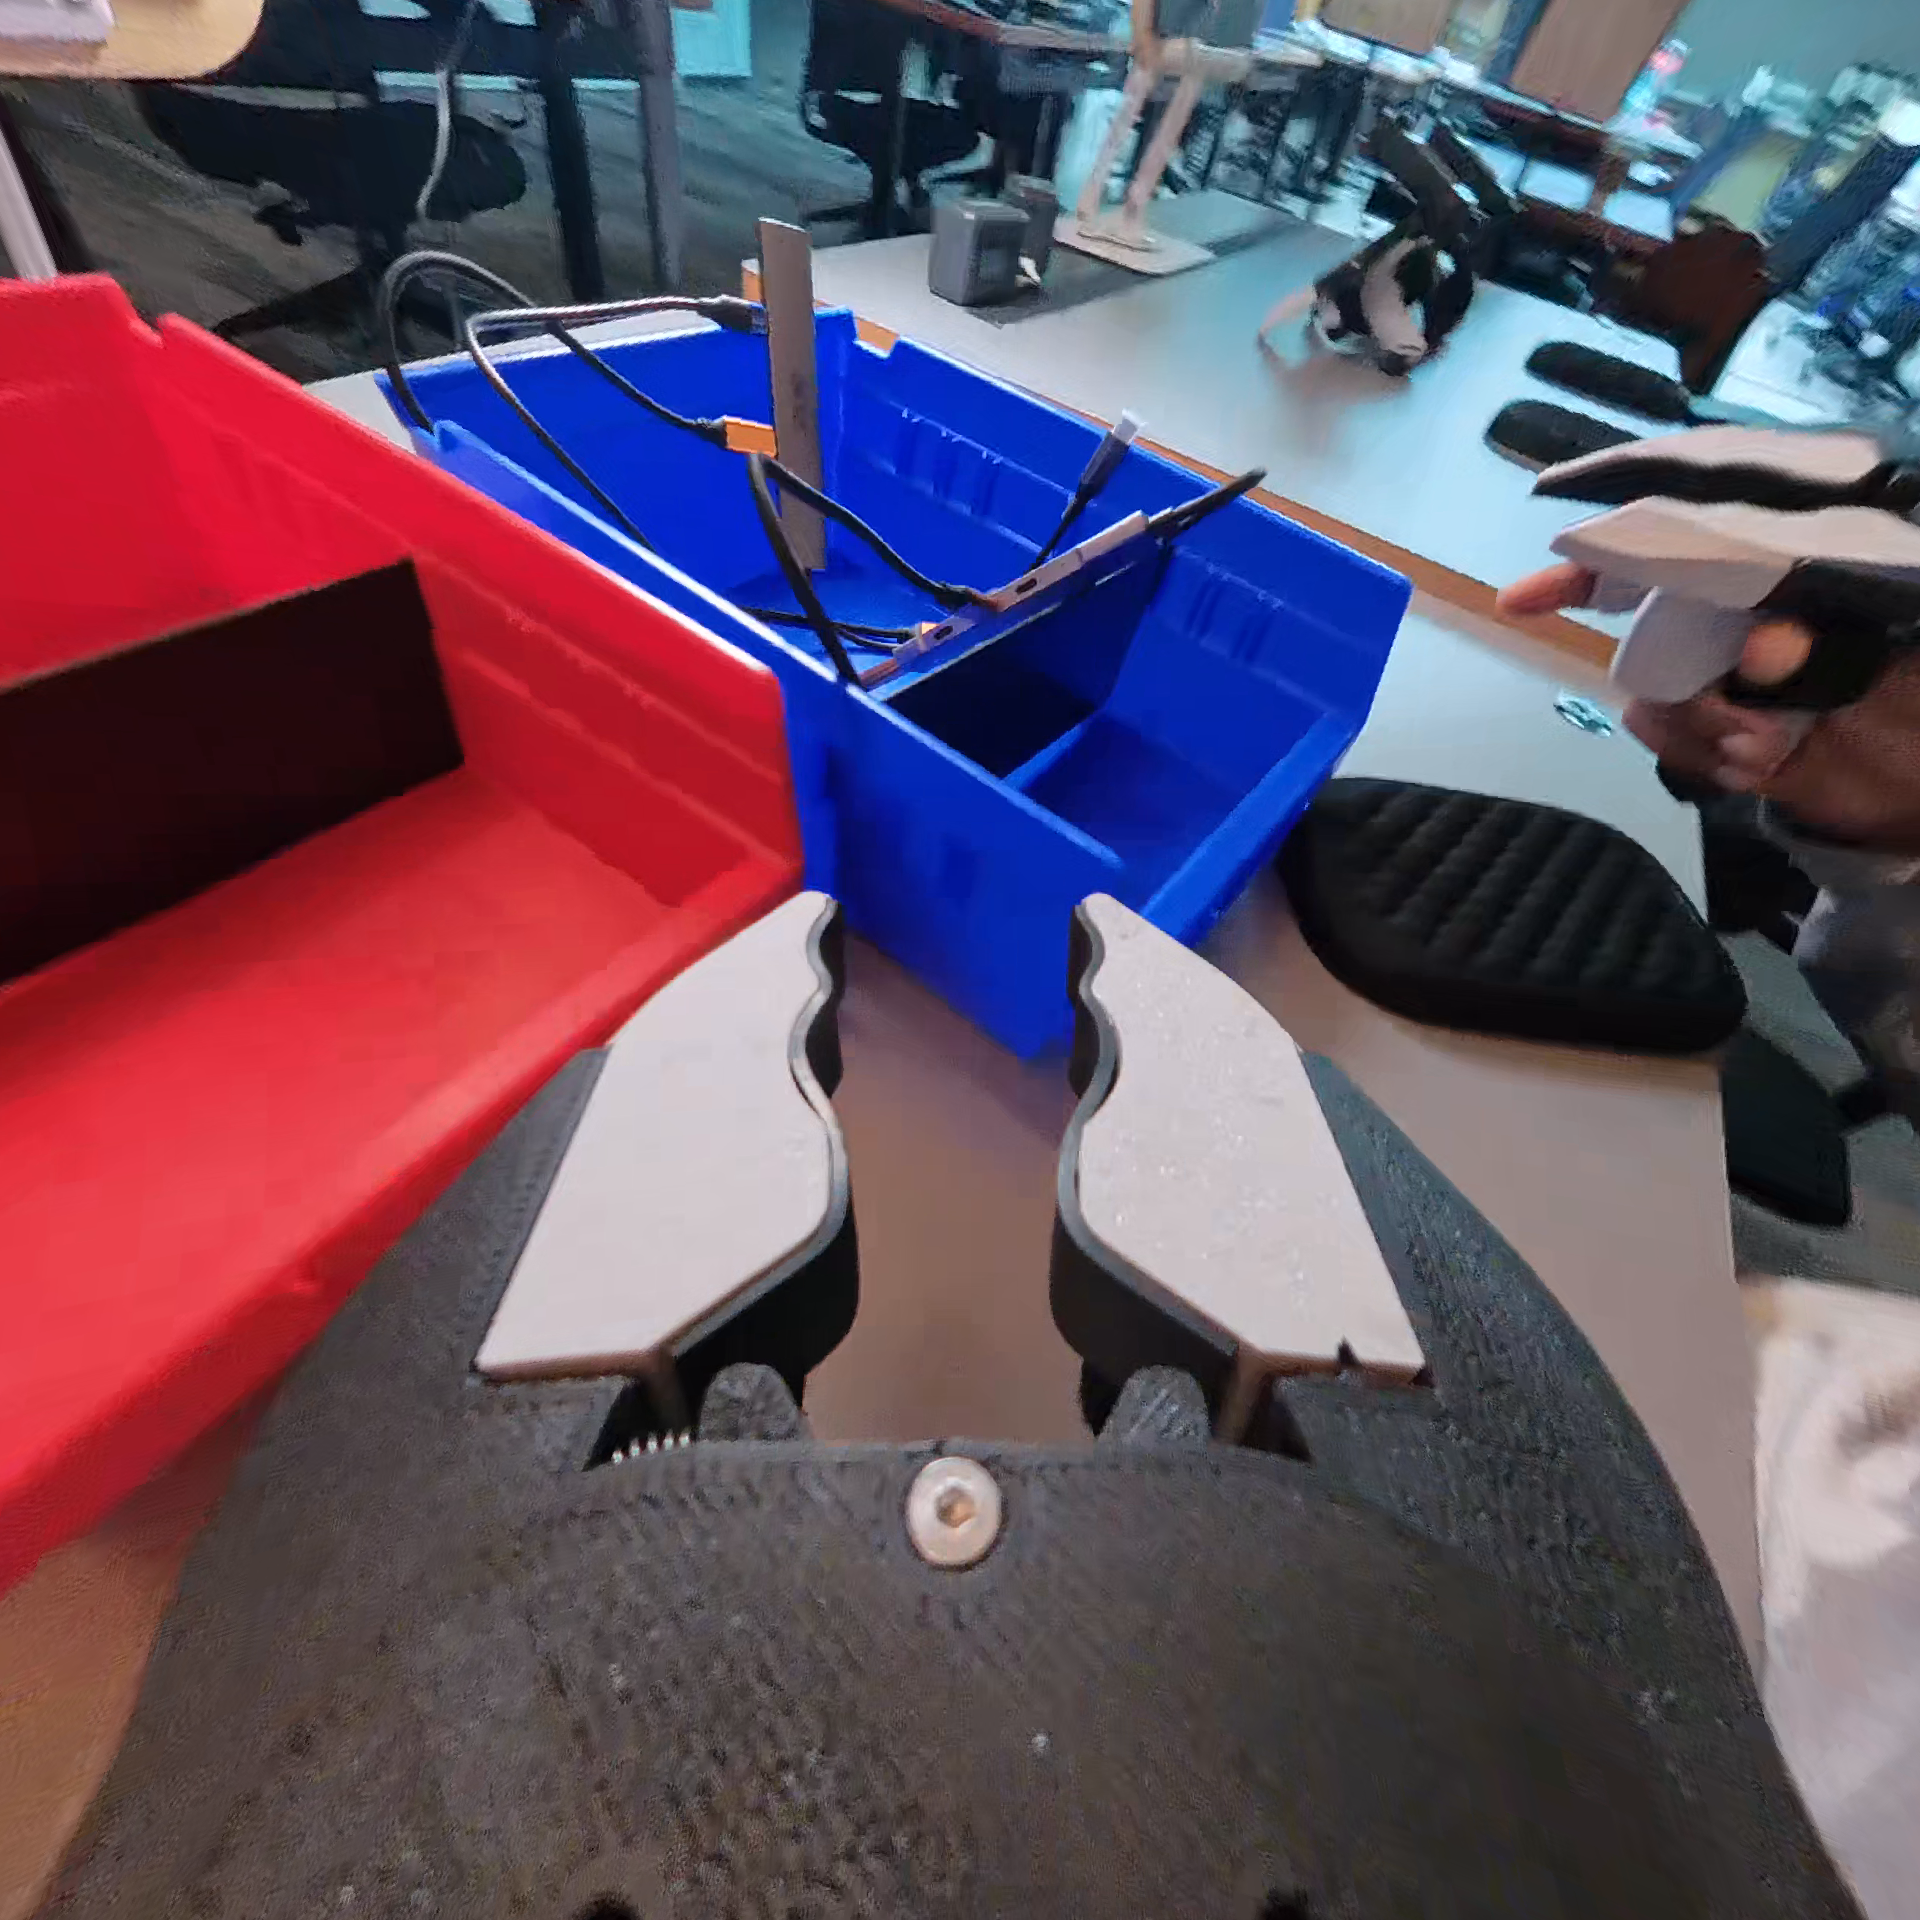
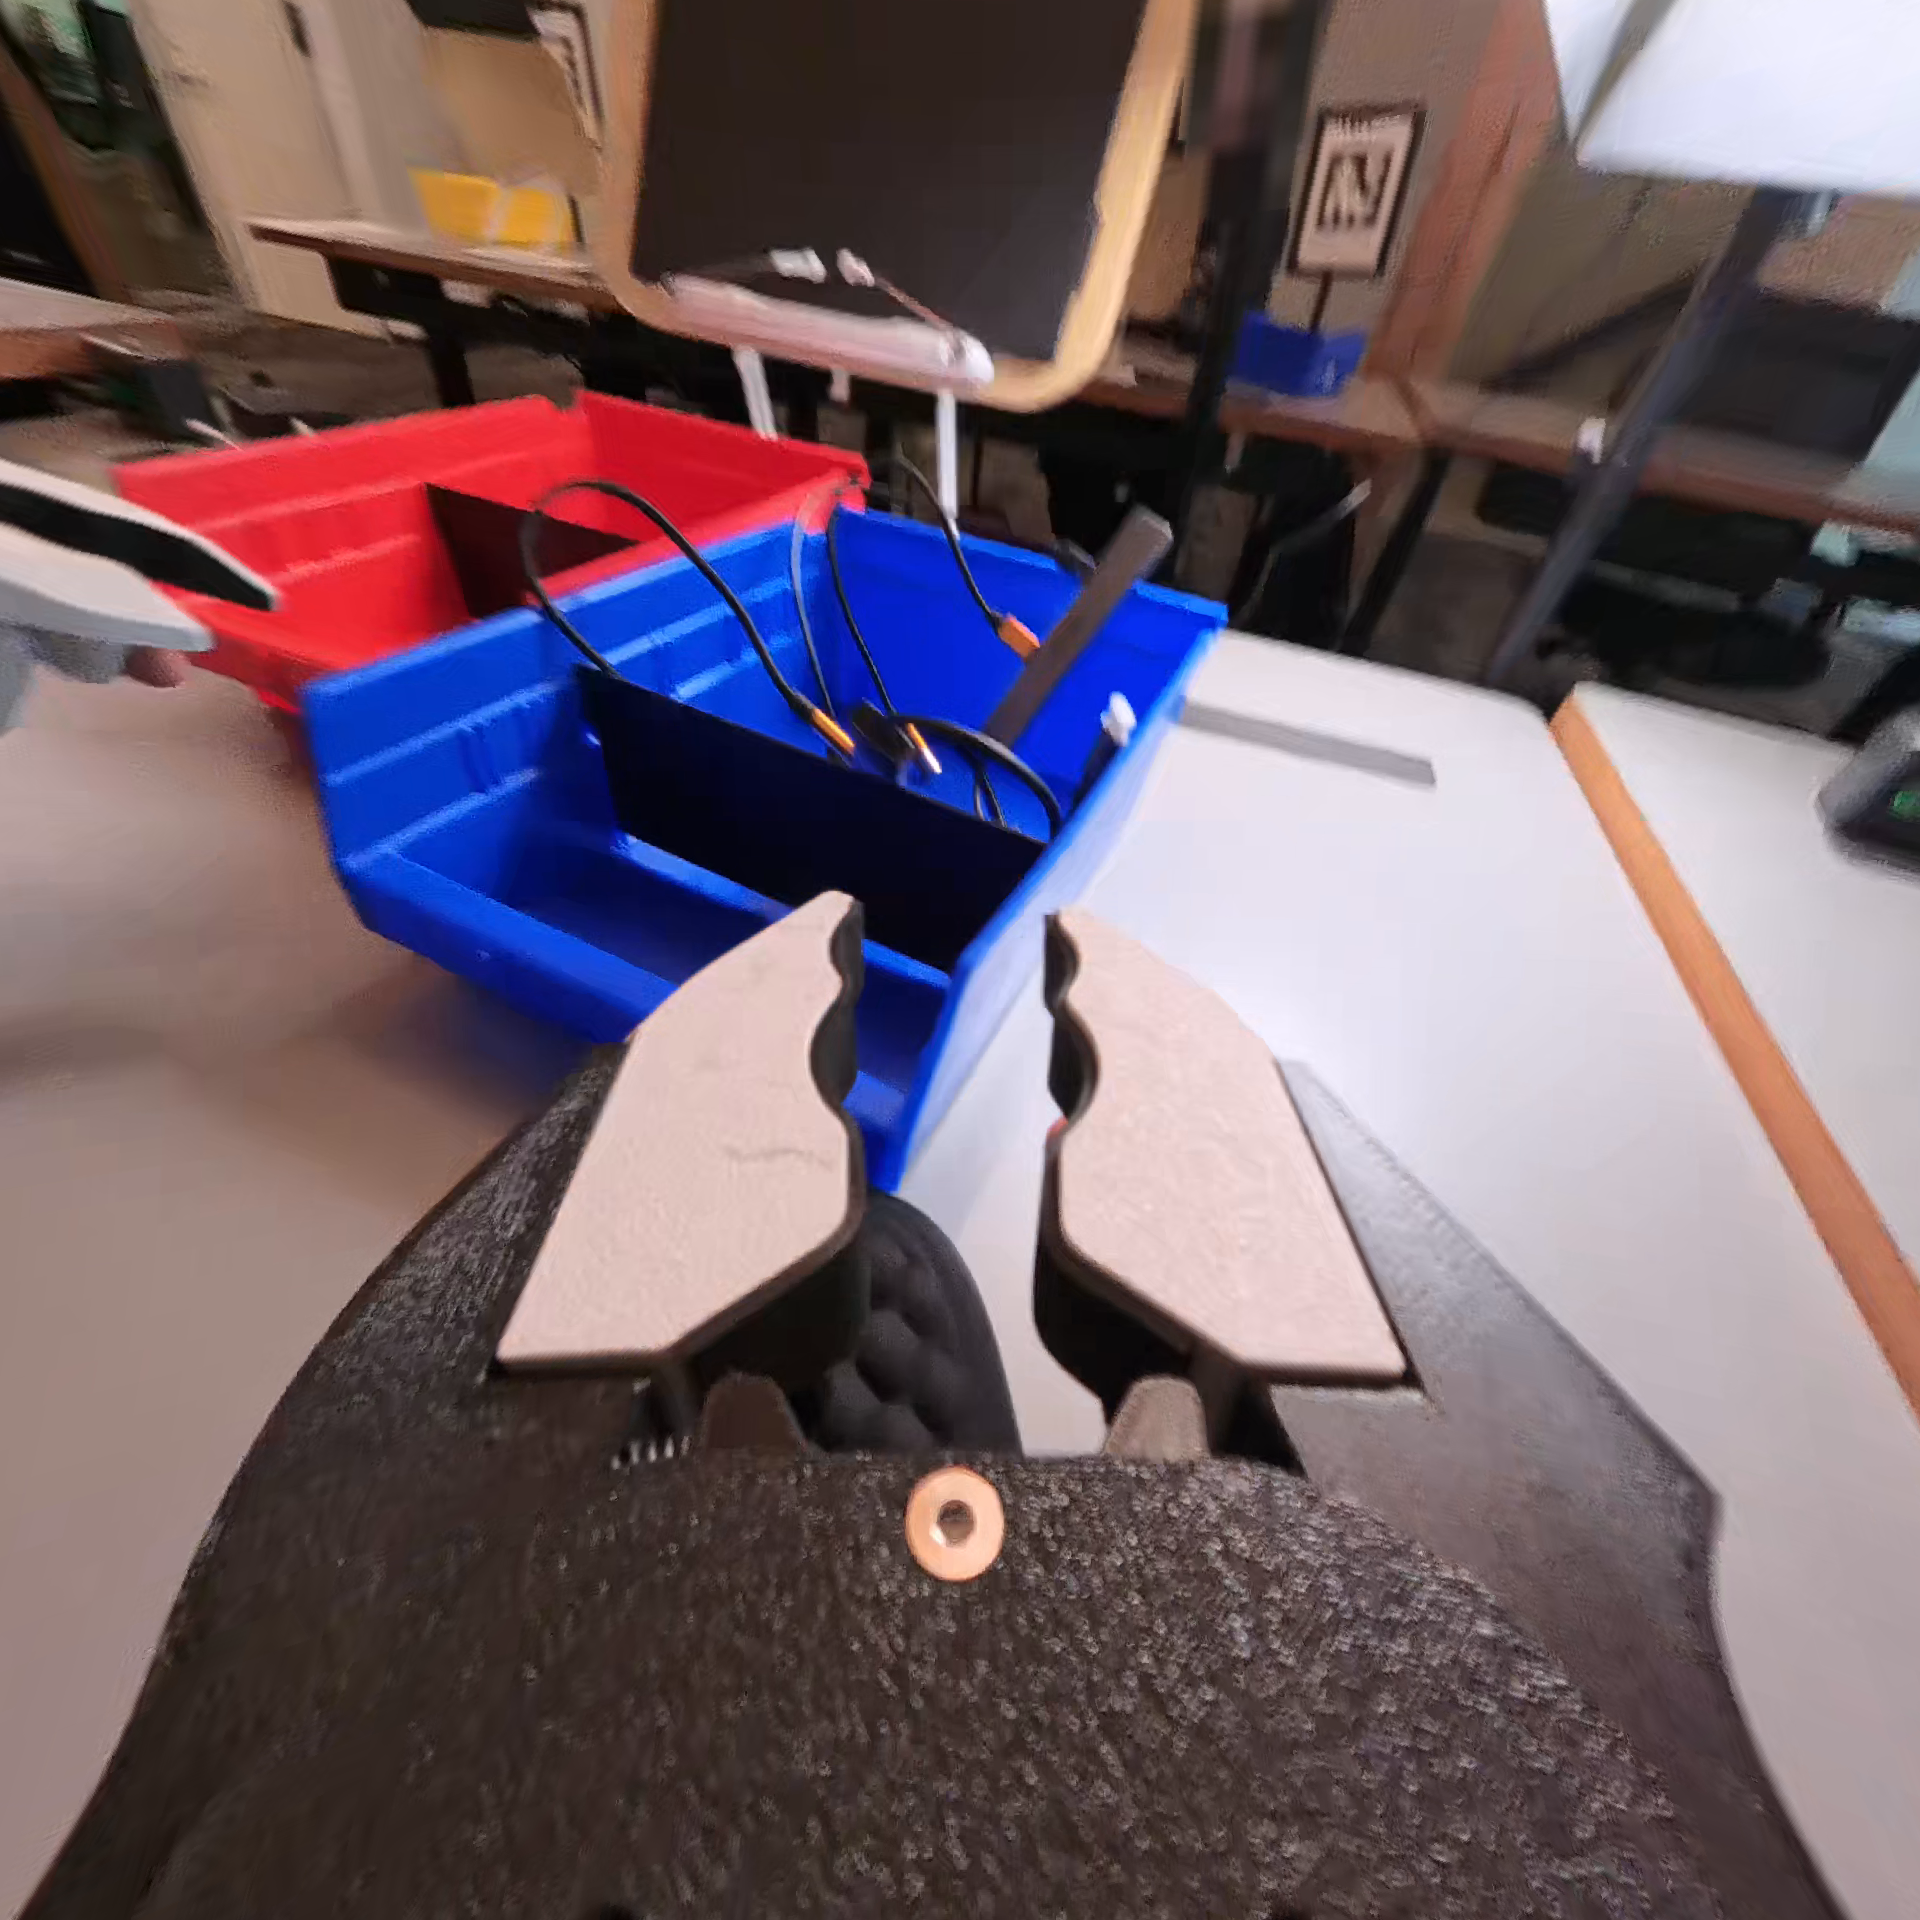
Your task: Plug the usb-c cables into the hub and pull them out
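Observation:
A blue bin [image 1: 935, 831] holds two grey hubs: one [image 1: 795, 395] stands upright, the other [image 1: 1029, 597] leans on the bin's black divider. Black USB-C cables [image 1: 582, 457] with orange plugs loop in the bin; some sit at the hubs' edges. My left gripper [image 1: 954, 930] is open and empty, low over the table in front of the bin's near corner. My right gripper [image 2: 951, 935] is open and empty, near the bin's [image 2: 644, 686] front right corner. It also shows in the left wrist view [image 1: 1548, 535]. The upright hub [image 2: 1081, 623] and cables [image 2: 883, 644] show in the right wrist view.
A red bin [image 1: 364, 831] with a black divider stands against the blue bin's left side. A black padded wrist rest [image 1: 1507, 914] lies on the table right of the blue bin, with two more [image 1: 1600, 379] farther back. A person's hand [image 1: 1745, 727] holds the right gripper. Spacing between my two grippers at the tips: around 25 cm.

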Demonstrator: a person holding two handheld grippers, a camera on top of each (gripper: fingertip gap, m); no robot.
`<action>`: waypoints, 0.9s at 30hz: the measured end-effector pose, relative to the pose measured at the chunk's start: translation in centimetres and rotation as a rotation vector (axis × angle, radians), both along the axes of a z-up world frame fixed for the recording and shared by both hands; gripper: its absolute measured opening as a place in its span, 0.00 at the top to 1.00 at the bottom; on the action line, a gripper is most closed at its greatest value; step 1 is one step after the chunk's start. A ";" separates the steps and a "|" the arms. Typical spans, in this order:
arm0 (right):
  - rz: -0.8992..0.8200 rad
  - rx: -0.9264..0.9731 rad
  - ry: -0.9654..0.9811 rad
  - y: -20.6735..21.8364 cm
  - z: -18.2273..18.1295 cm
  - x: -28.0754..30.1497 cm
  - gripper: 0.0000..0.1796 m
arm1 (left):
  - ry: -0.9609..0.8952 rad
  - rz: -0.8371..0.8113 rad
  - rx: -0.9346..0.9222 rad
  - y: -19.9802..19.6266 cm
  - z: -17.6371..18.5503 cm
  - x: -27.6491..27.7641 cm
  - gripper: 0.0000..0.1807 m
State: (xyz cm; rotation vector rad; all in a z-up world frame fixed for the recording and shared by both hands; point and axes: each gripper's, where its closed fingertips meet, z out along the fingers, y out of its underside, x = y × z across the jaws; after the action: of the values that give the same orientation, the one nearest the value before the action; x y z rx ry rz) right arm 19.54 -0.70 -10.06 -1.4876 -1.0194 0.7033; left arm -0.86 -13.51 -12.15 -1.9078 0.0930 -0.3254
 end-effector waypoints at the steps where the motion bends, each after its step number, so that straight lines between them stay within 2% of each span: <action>1: -0.015 -0.040 -0.019 0.7 -1.0 -0.4 0.78 | -0.001 0.029 0.007 0.4 -0.3 0.8 0.76; 4: -0.042 -0.119 -0.059 1.9 -3.2 -2.5 0.72 | -0.009 0.100 0.000 2.5 -1.5 2.8 0.71; 8: -0.063 -0.211 -0.112 2.7 -5.8 -4.7 0.74 | 0.074 0.164 -0.075 5.5 -3.8 3.4 0.68; 10: -0.088 -0.229 -0.157 3.1 -6.9 -4.8 0.78 | 0.117 0.209 -0.081 6.5 -4.4 2.8 0.72; 13: -0.132 -0.223 -0.134 3.8 -6.5 -4.4 0.91 | 0.069 0.250 -0.075 6.9 -4.2 2.2 0.78; 16: -0.173 -0.171 -0.135 3.9 -6.0 -3.9 0.94 | 0.086 0.278 -0.077 6.8 -4.0 2.3 0.80; 21: -0.201 -0.079 -0.056 2.4 -2.4 -2.9 0.93 | 0.135 0.283 -0.005 6.0 -0.7 2.8 0.83; 27: -0.111 0.050 0.043 -1.3 5.9 -4.4 0.92 | 0.204 0.326 0.125 2.7 7.4 1.4 0.84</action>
State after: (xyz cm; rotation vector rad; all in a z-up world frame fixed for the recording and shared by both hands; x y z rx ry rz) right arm 15.14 -2.01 -4.17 -1.4682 -0.9088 0.6239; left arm 0.58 -10.85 -4.71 -1.7913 -0.0612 0.0942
